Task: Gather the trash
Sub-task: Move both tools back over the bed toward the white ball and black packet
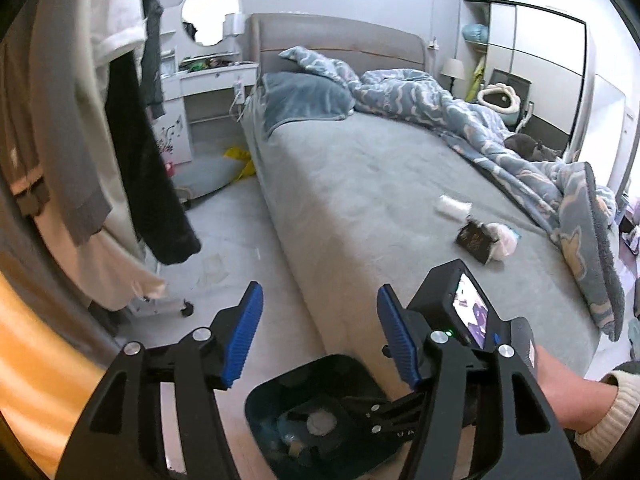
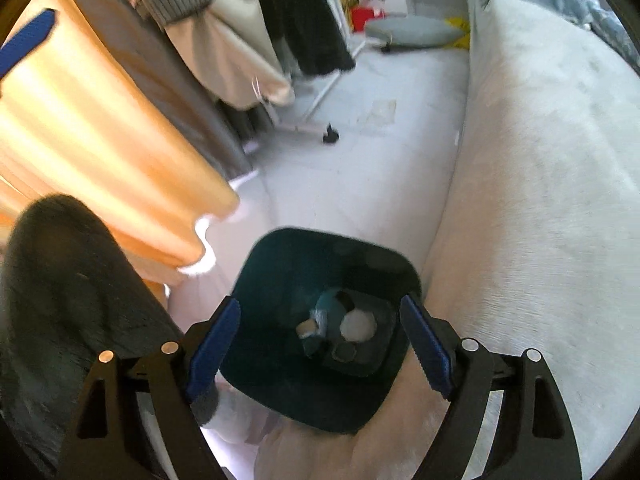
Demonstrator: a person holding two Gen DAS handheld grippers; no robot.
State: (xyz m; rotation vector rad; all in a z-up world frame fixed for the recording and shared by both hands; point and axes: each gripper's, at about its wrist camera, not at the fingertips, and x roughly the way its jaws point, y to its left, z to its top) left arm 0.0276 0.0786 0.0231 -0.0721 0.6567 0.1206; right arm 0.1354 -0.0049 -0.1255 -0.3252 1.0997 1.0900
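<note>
right wrist view: right hand-held gripper (image 2: 320,344) stands wide, nothing between its blue pads, directly above the dark bin (image 2: 320,396) on the floor beside the bed (image 2: 540,200). bin contents visible: a white round wad (image 2: 357,326) and a few smaller scraps, not identifiable. left wrist view: left hand-held gripper (image 1: 320,332) is part open and empty, aimed over the bed edge. remaining trash lies on the bed, well apart from the bin: a white crumpled wrapper (image 1: 453,206), a dark small packet (image 1: 476,240) and a pale wad (image 1: 505,241) touching it. the blanket (image 1: 520,152) lies just beside these items.

risk, as judged: pads could pinch the bedsheet or blanket along with a soft wad. the two hand-held grippers sit close together, so a reach across may clash. the bin is narrow; an off-centre release would land on the floor.
</note>
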